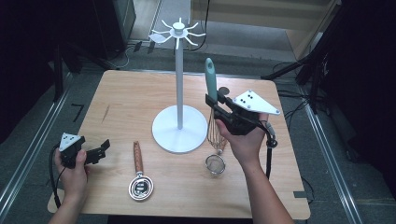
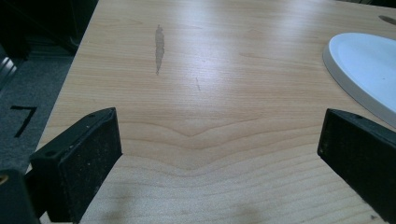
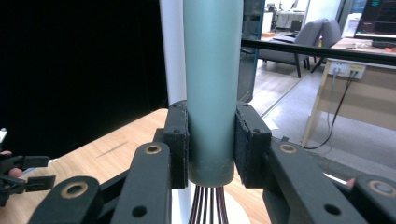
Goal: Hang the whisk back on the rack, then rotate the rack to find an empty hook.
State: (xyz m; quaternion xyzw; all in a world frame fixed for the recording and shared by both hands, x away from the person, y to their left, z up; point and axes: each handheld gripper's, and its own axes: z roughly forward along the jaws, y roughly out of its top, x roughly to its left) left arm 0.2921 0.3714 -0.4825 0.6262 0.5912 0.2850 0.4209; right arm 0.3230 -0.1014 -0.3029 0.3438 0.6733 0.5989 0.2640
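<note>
A whisk with a teal handle [image 1: 211, 78] stands upright just right of the white hook stand [image 1: 179, 84], its wires [image 1: 215, 133] hanging down close to the table. My right gripper [image 1: 215, 103] is shut on the lower end of the handle. In the right gripper view the teal handle [image 3: 212, 93] sits clamped between both pads of my right gripper [image 3: 212, 140], with the stand's white pole [image 3: 172, 51] right behind it. My left gripper [image 1: 102, 150] rests at the table's front left, open and holding nothing. In its own view my left gripper [image 2: 219, 140] has its jaws spread wide over bare wood.
The stand's round white base [image 1: 180, 128] [image 2: 369, 70] sits mid-table, and its hooks [image 1: 179, 30] fan out at the top. A wooden-handled metal utensil [image 1: 139, 172] lies at the front centre. A small mesh strainer [image 1: 215, 164] lies by my right wrist. A dark streak [image 2: 159, 46] marks the wood.
</note>
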